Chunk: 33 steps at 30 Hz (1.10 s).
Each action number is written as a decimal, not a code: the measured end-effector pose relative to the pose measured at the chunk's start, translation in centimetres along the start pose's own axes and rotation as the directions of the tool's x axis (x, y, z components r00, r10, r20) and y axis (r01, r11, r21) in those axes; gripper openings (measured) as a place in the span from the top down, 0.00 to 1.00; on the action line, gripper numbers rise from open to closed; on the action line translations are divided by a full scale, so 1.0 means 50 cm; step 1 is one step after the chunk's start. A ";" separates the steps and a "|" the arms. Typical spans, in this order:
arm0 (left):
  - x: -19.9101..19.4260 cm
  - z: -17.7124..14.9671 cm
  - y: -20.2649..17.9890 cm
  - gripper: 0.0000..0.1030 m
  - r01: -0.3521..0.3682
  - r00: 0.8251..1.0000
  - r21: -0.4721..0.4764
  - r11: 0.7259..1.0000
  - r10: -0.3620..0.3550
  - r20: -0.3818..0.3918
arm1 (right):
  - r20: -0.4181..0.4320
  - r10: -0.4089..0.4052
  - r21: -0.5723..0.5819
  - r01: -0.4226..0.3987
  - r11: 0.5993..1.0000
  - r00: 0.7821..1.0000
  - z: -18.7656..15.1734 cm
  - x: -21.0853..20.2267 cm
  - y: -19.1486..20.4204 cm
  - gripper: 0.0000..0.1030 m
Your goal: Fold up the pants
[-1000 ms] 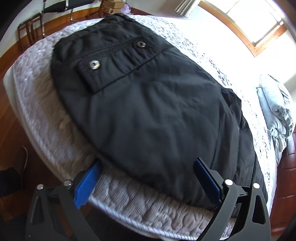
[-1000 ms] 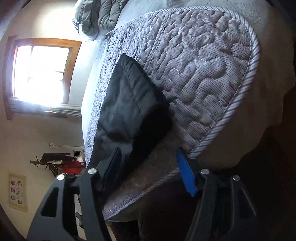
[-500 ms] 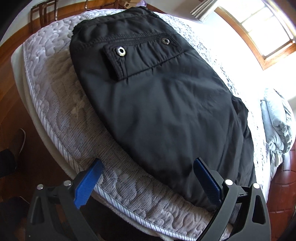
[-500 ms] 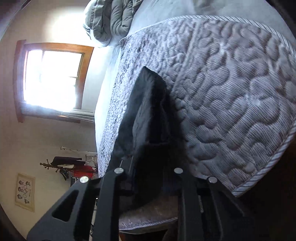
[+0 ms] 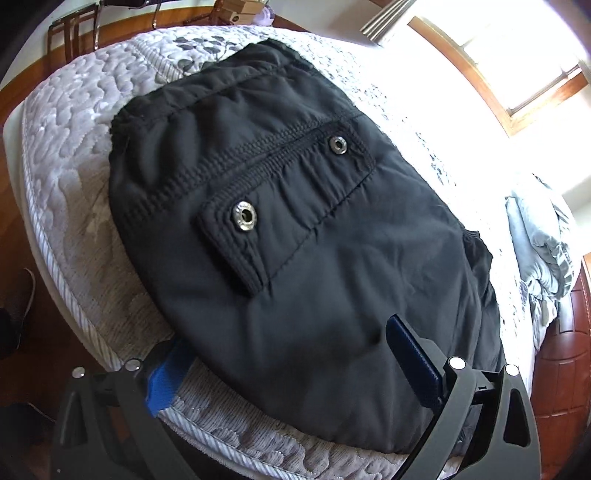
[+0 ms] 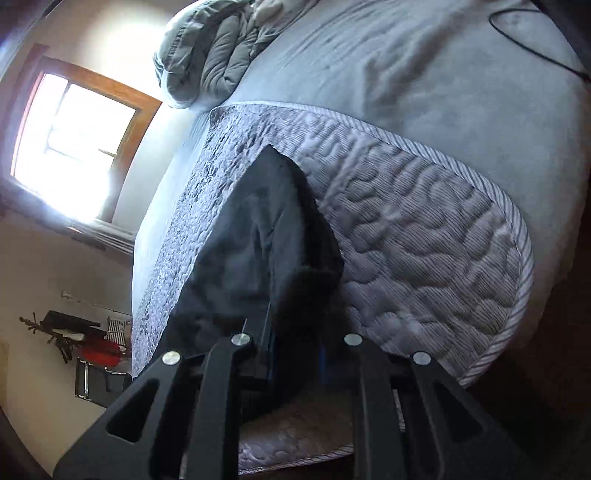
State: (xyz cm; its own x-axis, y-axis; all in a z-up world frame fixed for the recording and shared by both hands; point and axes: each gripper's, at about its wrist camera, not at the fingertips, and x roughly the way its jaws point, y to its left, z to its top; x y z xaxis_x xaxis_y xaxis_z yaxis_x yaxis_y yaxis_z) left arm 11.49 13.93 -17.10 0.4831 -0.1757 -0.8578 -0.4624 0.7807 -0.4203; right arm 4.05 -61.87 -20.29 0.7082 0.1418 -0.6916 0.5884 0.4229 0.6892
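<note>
Black pants (image 5: 295, 236) lie folded flat on the quilted mattress (image 5: 70, 206), with a flap pocket and two metal snaps facing up. My left gripper (image 5: 291, 354) is open; its blue fingers straddle the near edge of the pants, the left finger (image 5: 166, 380) low at the fabric's edge. In the right wrist view the pants (image 6: 258, 251) rise as a dark fold in front of the camera. My right gripper (image 6: 295, 354) is shut on the pants' edge, and the cloth hides the pads.
A grey duvet (image 6: 218, 55) is bunched at the head of the bed, also at the right of the left wrist view (image 5: 543, 251). A bright window (image 6: 74, 144) is behind. Wooden floor, a chair (image 5: 74, 33) and a shoe (image 5: 18, 295) lie beyond the mattress edge.
My right gripper closed on the pants' edge, from open a second ago. My left gripper moved in over the near edge of the pants, still open.
</note>
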 end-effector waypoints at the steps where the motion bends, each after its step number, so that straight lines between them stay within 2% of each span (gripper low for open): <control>1: 0.002 0.007 0.004 0.04 0.014 1.000 -0.015 1.000 -0.014 -0.004 | 0.000 0.019 0.018 -0.019 1.000 1.000 -0.002 -0.001 -0.013 0.85; 3: 0.000 0.023 0.013 0.04 0.053 0.999 -0.055 0.997 -0.053 0.006 | 0.000 0.032 0.037 -0.032 0.999 1.000 -0.002 0.000 -0.024 0.85; 5: -0.003 0.061 0.011 0.09 0.098 0.995 -0.062 0.993 -0.097 0.027 | 0.000 0.024 0.030 -0.024 0.999 1.000 0.000 -0.003 -0.016 0.85; 7: 0.011 0.089 -0.016 0.13 0.069 0.998 -0.046 0.997 -0.068 0.008 | 0.000 0.006 0.007 -0.006 1.000 1.000 0.002 -0.003 -0.007 0.85; 9: 0.027 0.106 -0.027 0.23 0.041 0.999 -0.035 0.999 -0.041 -0.005 | -0.002 0.007 0.013 -0.007 1.000 1.000 0.002 0.003 -0.006 0.85; 12: 0.049 0.148 -0.038 0.30 0.079 0.997 -0.045 0.996 -0.079 0.006 | -0.006 0.014 0.032 -0.014 0.999 1.000 0.001 0.008 -0.011 0.85; 14: 0.058 0.163 -0.043 0.32 0.094 0.995 -0.043 0.995 -0.093 0.018 | 0.000 0.013 0.031 -0.013 0.999 1.000 -0.005 0.008 -0.009 0.84; 17: 0.055 0.155 -0.037 0.30 0.057 0.998 -0.045 0.997 -0.056 0.014 | 0.002 0.003 0.019 -0.003 1.000 1.000 -0.016 0.002 -0.017 0.79; 21: 0.020 0.114 -0.013 0.18 -0.003 0.999 0.023 1.000 0.002 0.048 | -0.003 0.001 0.025 -0.001 1.000 1.000 -0.019 -0.001 -0.026 0.70; 23: -0.001 0.092 -0.003 0.12 -0.037 0.997 0.035 0.999 0.034 0.070 | 0.005 -0.013 0.036 0.013 0.999 1.000 -0.024 -0.010 -0.030 0.59; 24: -0.008 0.079 -0.001 0.11 -0.050 0.996 0.038 0.998 0.047 0.071 | 0.013 -0.016 0.040 0.015 0.999 1.000 -0.028 -0.016 -0.032 0.56; 27: -0.032 0.053 0.034 0.10 -0.030 0.998 0.040 0.999 0.027 0.060 | 0.025 -0.007 0.085 0.005 0.996 1.000 -0.047 -0.031 -0.046 0.45; 30: -0.037 0.044 0.041 0.09 -0.032 0.998 0.044 0.999 0.030 0.049 | 0.010 0.037 0.120 -0.038 0.992 0.999 -0.066 -0.029 -0.059 0.43; 33: -0.027 0.040 0.034 0.08 -0.048 0.998 0.043 0.998 0.046 0.047 | -0.004 0.043 0.126 -0.042 0.991 0.999 -0.065 -0.016 -0.059 0.43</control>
State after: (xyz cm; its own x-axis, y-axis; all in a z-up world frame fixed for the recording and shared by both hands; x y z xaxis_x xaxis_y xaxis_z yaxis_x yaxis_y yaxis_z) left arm 11.51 16.70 -16.06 0.4952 -0.1111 -0.8616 -0.4527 0.8135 -0.3650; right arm 0.49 -60.31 -22.45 0.7315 0.1631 -0.6620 0.6022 0.3007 0.7395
